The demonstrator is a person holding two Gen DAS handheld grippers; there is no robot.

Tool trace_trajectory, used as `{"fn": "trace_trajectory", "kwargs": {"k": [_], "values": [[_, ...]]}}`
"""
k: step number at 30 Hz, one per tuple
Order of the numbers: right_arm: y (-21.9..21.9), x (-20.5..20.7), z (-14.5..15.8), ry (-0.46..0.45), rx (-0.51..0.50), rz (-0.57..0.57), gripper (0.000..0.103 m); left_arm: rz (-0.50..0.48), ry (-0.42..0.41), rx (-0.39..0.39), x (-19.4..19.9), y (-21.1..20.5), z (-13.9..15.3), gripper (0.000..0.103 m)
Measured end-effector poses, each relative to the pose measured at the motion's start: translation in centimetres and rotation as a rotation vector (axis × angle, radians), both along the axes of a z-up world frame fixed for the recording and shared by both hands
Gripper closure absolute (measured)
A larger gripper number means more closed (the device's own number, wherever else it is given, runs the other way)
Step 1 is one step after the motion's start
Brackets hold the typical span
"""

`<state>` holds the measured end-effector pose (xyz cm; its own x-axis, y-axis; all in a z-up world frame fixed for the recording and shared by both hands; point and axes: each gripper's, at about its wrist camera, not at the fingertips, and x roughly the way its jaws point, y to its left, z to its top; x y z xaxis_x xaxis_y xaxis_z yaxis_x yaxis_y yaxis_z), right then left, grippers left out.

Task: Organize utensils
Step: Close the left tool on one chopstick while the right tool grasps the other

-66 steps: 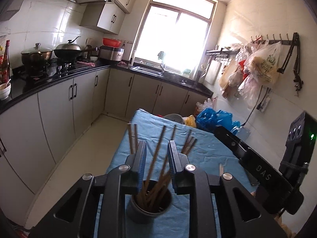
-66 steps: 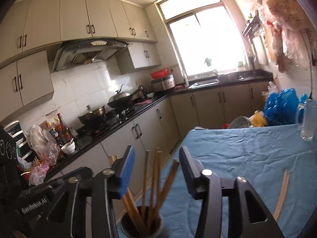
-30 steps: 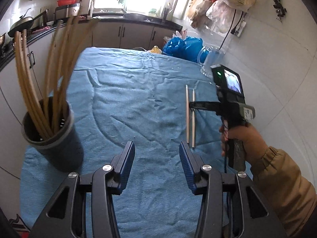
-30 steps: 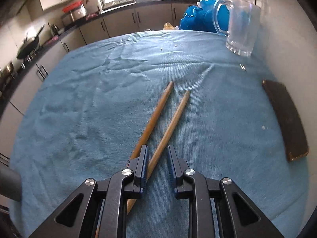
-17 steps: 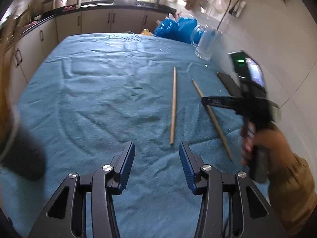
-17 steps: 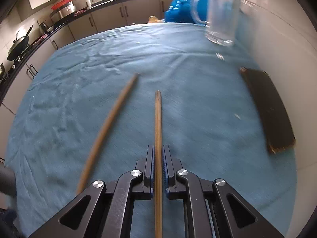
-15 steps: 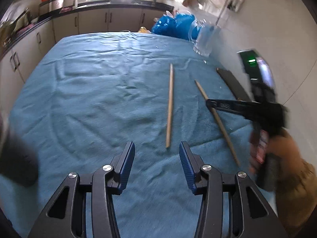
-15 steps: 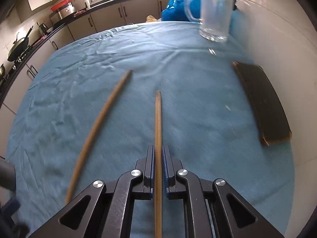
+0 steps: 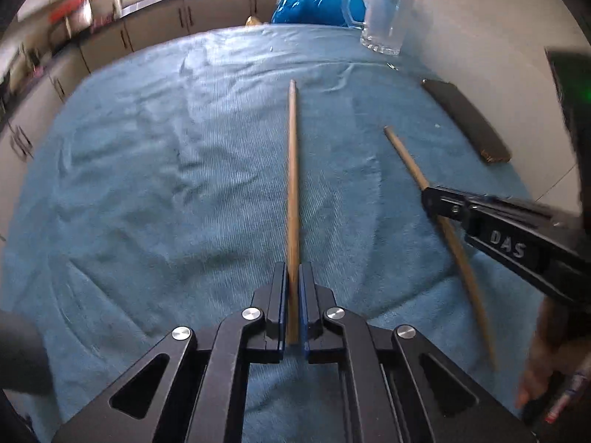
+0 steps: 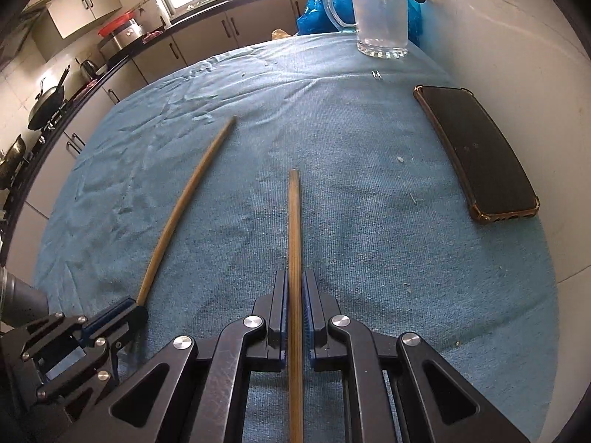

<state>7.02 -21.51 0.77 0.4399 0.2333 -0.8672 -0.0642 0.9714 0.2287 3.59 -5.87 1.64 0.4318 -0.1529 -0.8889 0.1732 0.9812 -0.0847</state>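
Tabletop: the tabletop [image 10: 369, 221] wore a rumpled blue terry cloth [image 9: 147, 184] that filled most of both views.
Wall: pale tiles ran down the right edge of each frame.
Room: cream cabinets under a dark counter [image 10: 207, 11] curved along the upper left, with a wok [image 10: 46, 105] on the hob at far left and a bright window at top centre.
Glass mug: a clear glass mug [image 10: 380, 11] stood at upper right, a blue plastic bag [image 10: 314, 3] behind it.
Phone: a dark phone [image 10: 476, 151] lay flat near the right edge, screen up.
Left chopstick: a slim, brown wooden left chopstick [image 9: 293, 184] ran straight up the middle of the left view.
Right chopstick: the matching right chopstick [image 10: 294, 240] ran up the centre of the right view, apart from its twin.
Left tongs: the left tongs [image 9: 292, 302] were pressed onto the left chopstick's near end.
Right tongs: the right tongs [image 10: 294, 310] pinched the right chopstick partway along its length.
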Motion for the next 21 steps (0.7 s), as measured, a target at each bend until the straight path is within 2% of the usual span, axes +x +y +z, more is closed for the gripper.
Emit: {"fn": "trace_trajectory", "kwargs": {"k": [3,8,11,15,16,17,19,21], "values": [[-0.3,-0.1,-0.1,0.004,0.016,0.000,0.095,0.020,0.058,-0.072,-1.3,1.5,0.0,0.098],[-1.4,-1.1,-0.2,0.068,0.080,0.020,0.095,0.013,0.197,-0.216,-6.4,4.7,-0.1,0.097],[-1.8,-2.7,-0.2,0.105,0.091,0.063,0.095,-0.016,0.228,-0.235,-8.8,5.4,0.7,0.097],[-2.2,-4.3,-0.2,0.166,0.095,0.103,0.094,-0.057,0.178,-0.230,-10.1,5.4,2.7,0.096],[-2.2,-4.6,-0.2,0.179,0.096,0.107,0.093,-0.064,0.154,-0.225,-10.1,5.2,3.3,0.092],[-2.3,-4.6,-0.2,0.188,0.098,0.106,0.092,-0.067,0.131,-0.215,-9.8,4.9,3.8,0.081],[-2.4,-4.5,-0.1,0.204,0.096,0.097,0.089,-0.057,0.101,-0.184,-9.1,4.4,4.1,0.069],[-2.0,-4.2,0.0,0.210,0.078,0.096,0.082,-0.058,0.079,-0.156,-7.9,3.7,4.0,0.069]]}}
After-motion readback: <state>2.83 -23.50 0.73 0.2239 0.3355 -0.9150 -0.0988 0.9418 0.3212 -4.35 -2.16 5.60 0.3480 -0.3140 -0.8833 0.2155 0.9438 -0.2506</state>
